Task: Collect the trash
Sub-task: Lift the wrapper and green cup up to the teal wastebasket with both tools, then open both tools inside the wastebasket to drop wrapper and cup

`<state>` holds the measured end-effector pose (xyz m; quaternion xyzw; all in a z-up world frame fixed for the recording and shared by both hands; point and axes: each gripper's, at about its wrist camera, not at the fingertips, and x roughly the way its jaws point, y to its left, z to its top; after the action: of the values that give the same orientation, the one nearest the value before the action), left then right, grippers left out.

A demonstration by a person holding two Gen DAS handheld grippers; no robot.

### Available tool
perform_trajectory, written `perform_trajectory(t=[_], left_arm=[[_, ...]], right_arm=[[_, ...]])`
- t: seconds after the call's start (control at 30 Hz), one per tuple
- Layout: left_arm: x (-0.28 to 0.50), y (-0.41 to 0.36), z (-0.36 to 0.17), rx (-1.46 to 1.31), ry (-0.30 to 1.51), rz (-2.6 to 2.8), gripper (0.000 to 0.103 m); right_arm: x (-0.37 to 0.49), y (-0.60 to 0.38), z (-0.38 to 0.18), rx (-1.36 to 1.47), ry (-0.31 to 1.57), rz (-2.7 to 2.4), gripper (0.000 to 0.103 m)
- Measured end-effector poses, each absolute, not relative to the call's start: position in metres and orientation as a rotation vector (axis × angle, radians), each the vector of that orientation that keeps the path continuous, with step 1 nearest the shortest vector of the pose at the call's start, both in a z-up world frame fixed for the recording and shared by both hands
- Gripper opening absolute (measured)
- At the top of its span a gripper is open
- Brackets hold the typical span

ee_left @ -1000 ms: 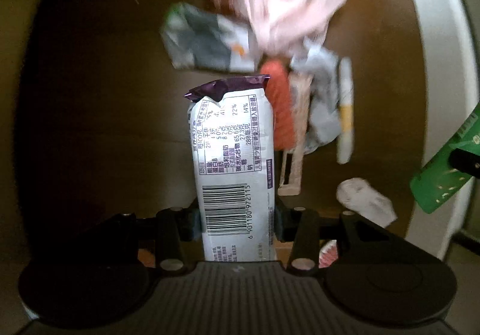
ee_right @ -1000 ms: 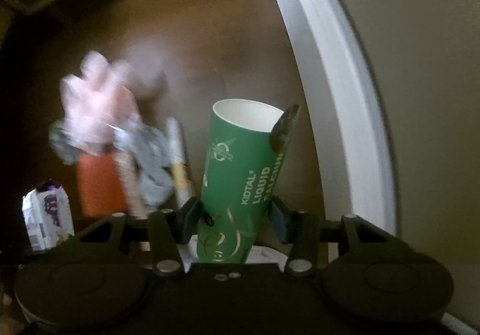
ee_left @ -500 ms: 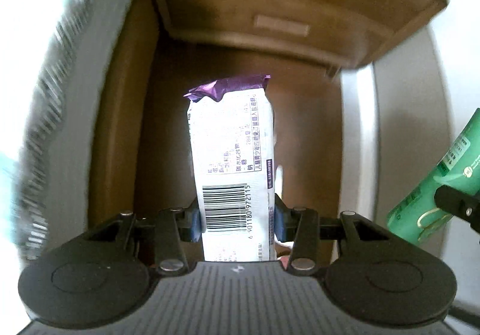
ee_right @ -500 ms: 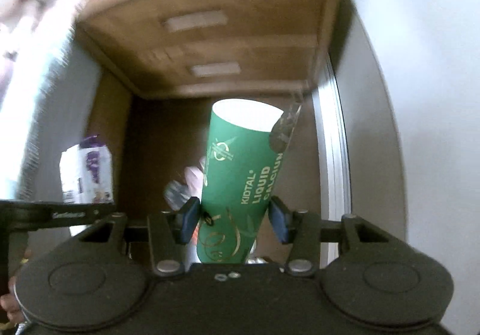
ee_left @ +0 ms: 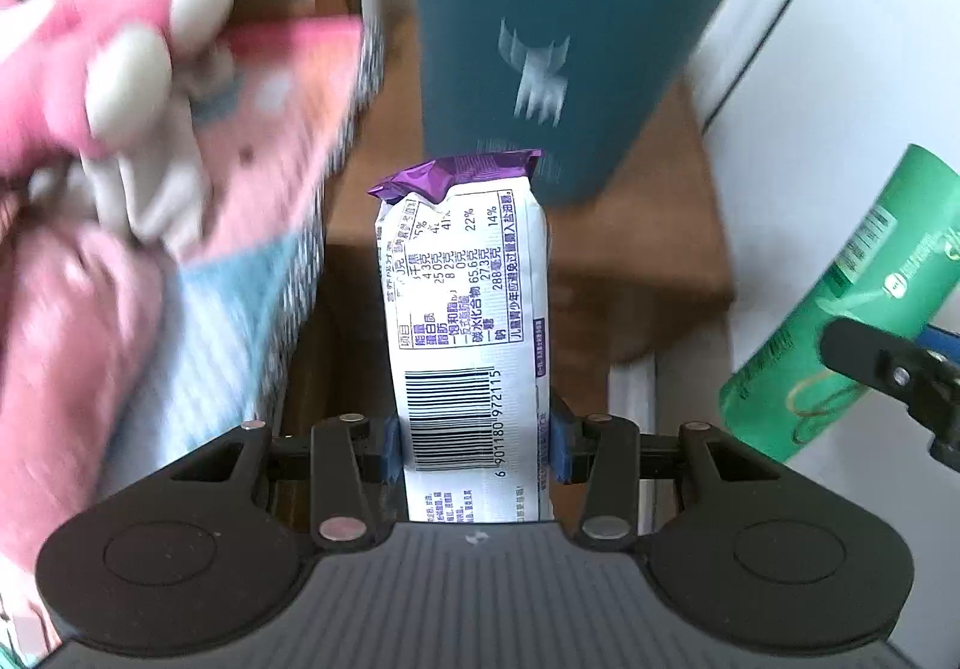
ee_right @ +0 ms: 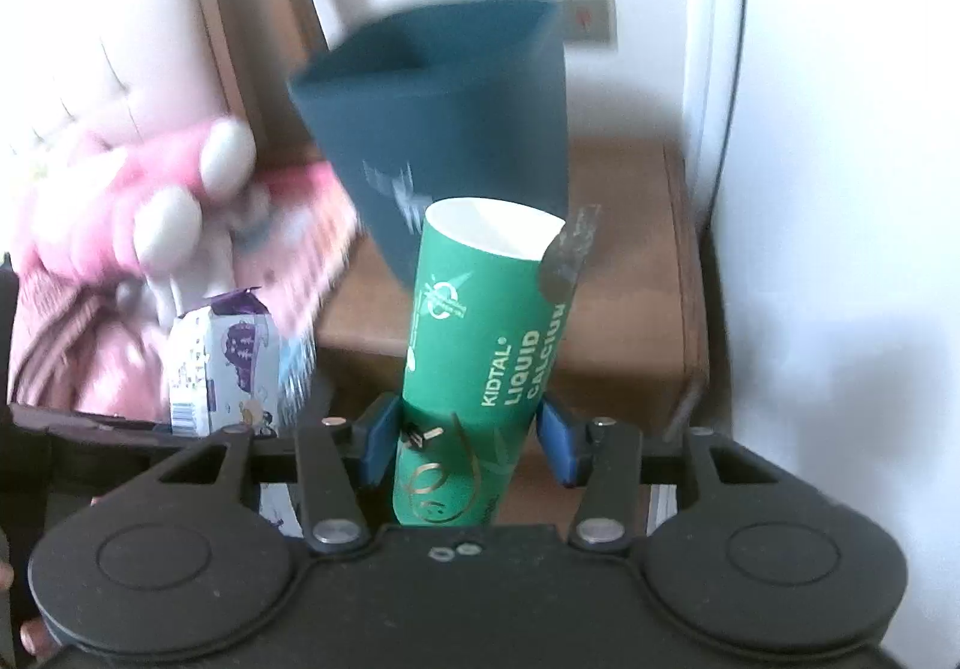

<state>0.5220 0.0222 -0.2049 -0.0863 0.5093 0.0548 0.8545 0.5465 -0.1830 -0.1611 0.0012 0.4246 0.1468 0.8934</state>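
Trash is in both our grippers. Our left gripper (ee_left: 474, 444) is clenched on a white snack packet (ee_left: 465, 321) with a purple crimped top, a nutrition table and a barcode facing the left wrist camera; the blue pads (ee_left: 389, 444) press its two sides near the lower end, and the packet stands upright between them. Our right gripper (ee_right: 468, 444) is clenched on a green tube (ee_right: 486, 357), open and white inside at the top, with a torn foil seal hanging from its rim. The tube leans slightly right between the pads.

Ahead of both sits a dark teal bin (ee_right: 456, 105) on a brown wooden nightstand (ee_right: 630, 273), against a white wall (ee_right: 840, 189). From the right wrist view we look at the bin's open mouth, and the tube's top overlaps the bin's lower front. From the left wrist view the packet's top sits just below the bin (ee_left: 558, 39).

To the left, blurred, lies a pink plush toy (ee_left: 108, 69) on pink and blue bedding (ee_left: 180, 321). From the left wrist we see the tube (ee_left: 840, 309) at the right edge; from the right wrist, the packet (ee_right: 225, 363) low at left.
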Motion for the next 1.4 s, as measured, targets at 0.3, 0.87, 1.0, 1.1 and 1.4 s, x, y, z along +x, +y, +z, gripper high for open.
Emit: perform_trajectory(t=[0.3, 0.87, 1.0, 1.1, 1.4], left_arm=[[0.590, 0.029, -0.094, -0.119, 0.881, 0.025, 0.043], [0.780, 0.050, -0.062, -0.008, 0.899, -0.089, 0.044], [0.805, 0.042, -0.092, 0.036, 0.947, -0.081, 0.044], [0.816, 0.039, -0.112, 0.057, 0.996, -0.105, 0.044], [0.838, 0.030, -0.156, 0.127, 1.097, -0.140, 0.044]], right_arm=[[0.606, -0.155, -0.073, -0.029, 0.743, 0.316, 0.048], [0.752, -0.086, -0.069, -0.098, 0.819, 0.217, 0.048], [0.772, -0.079, -0.094, -0.136, 0.877, 0.211, 0.048], [0.783, -0.079, -0.112, -0.129, 0.927, 0.211, 0.048], [0.799, -0.083, -0.153, -0.117, 1.025, 0.201, 0.048]])
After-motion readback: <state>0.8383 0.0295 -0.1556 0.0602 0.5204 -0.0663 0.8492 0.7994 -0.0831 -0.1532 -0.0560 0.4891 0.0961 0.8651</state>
